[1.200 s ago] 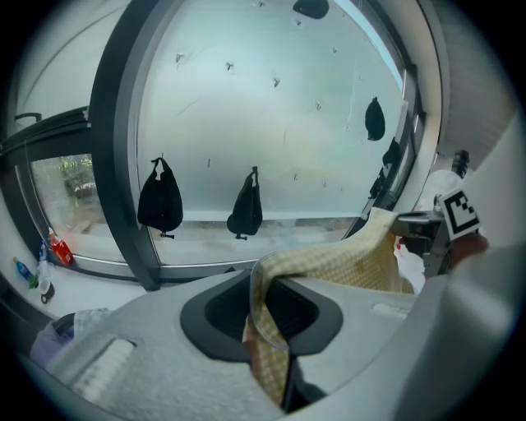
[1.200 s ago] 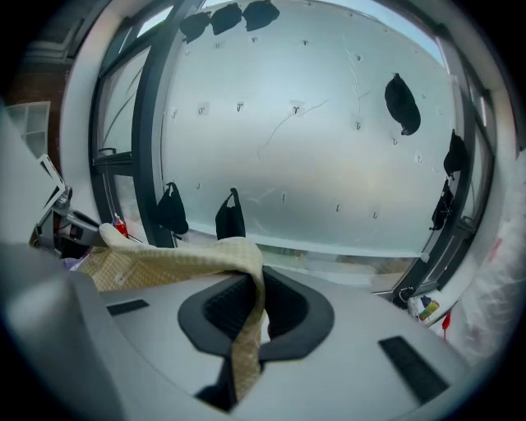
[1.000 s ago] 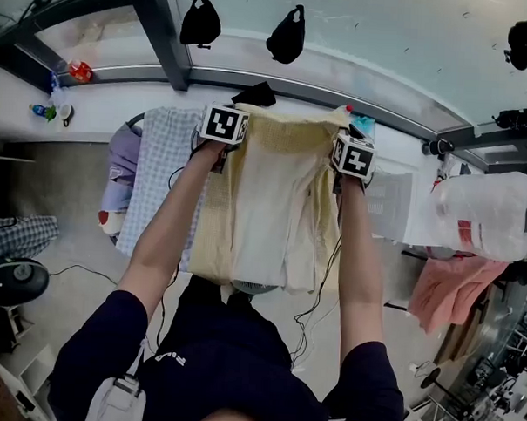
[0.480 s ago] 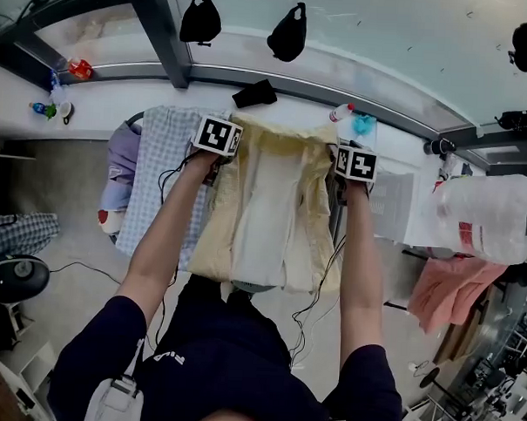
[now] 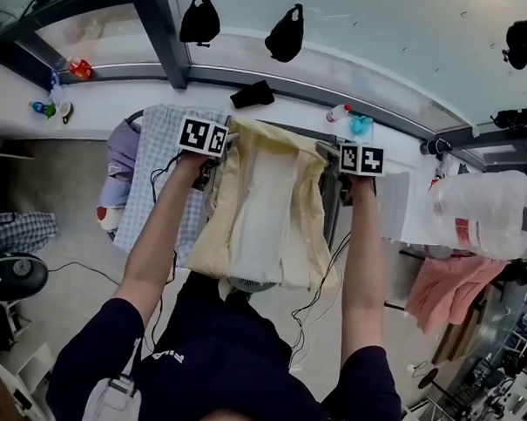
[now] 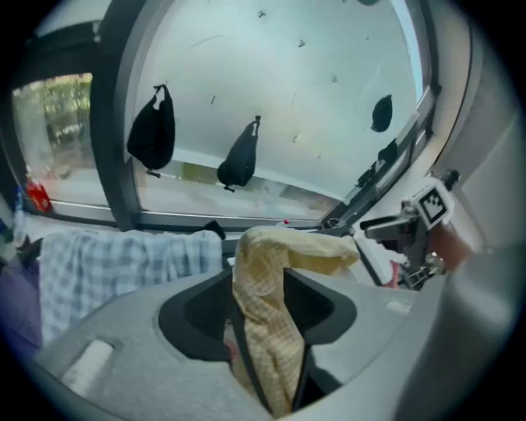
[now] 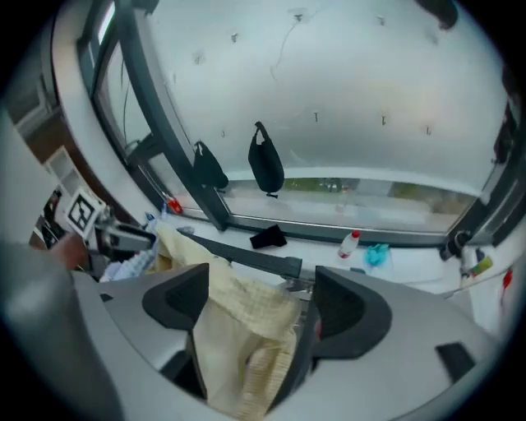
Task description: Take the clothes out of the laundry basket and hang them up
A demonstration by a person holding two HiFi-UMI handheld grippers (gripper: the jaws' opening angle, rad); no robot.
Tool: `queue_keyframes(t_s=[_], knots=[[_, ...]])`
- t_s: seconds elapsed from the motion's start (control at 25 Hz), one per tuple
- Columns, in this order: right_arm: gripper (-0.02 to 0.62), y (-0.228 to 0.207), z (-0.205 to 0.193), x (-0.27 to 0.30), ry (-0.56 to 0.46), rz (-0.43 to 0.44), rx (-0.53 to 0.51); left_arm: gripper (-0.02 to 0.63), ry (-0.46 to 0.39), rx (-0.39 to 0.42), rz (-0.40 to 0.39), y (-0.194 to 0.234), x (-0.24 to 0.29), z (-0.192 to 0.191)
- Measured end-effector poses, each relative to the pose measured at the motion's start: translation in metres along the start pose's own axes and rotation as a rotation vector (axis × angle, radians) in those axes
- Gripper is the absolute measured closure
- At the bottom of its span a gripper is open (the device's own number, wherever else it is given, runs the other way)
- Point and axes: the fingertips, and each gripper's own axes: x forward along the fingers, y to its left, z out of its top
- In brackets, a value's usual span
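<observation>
A pale yellow checked garment point(image 5: 264, 205) hangs draped over the dark rail point(image 7: 246, 256) of a drying rack, between my two arms. My left gripper point(image 5: 212, 159) is at its top left corner. In the left gripper view the left gripper point(image 6: 261, 306) has its jaws apart, having just been opening, and a fold of the yellow cloth point(image 6: 263, 329) runs loosely through the gap. My right gripper point(image 5: 347, 170) is at the top right corner. The right gripper point(image 7: 259, 308) has just been opening and stands wide, with the cloth point(image 7: 238, 329) slack against one jaw.
A blue checked cloth point(image 5: 160, 175) and a purple garment point(image 5: 122, 155) hang on the rack to the left. A white slotted basket point(image 5: 390, 202), a white plastic bag point(image 5: 486, 211) and a pink garment point(image 5: 448, 287) are to the right. A bottle point(image 5: 339, 112) and a black item point(image 5: 253, 94) lie on the window ledge.
Both grippers have drifted apart and sunk a little. The garment's top edge has dropped, uncovering the bottle and black item on the ledge. Its upper edge now sags between the grippers.
</observation>
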Motion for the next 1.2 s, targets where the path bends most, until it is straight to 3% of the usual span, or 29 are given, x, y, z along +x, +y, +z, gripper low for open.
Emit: queue_keyframes(t_s=[0.08, 0.24, 0.64, 0.88, 1.2], knots=[[0.198, 0.004, -0.003, -0.006, -0.027, 0.029, 0.033, 0.408, -0.026, 0.012, 0.072, 0.009, -0.004, -0.017], [0.198, 0.005, -0.012, -0.017, -0.066, 0.040, 0.070, 0.408, -0.093, -0.054, 0.054, 0.004, -0.018, -0.036], [0.198, 0.034, -0.036, -0.063, -0.203, 0.049, 0.079, 0.408, -0.248, -0.028, 0.103, -0.022, -0.067, -0.036], [0.198, 0.067, -0.062, -0.104, -0.287, 0.087, 0.072, 0.408, -0.282, 0.008, 0.111, -0.064, -0.100, -0.062], [0.198, 0.111, -0.135, -0.161, -0.354, 0.110, 0.036, 0.408, -0.331, 0.032, 0.155, -0.129, -0.150, -0.125]])
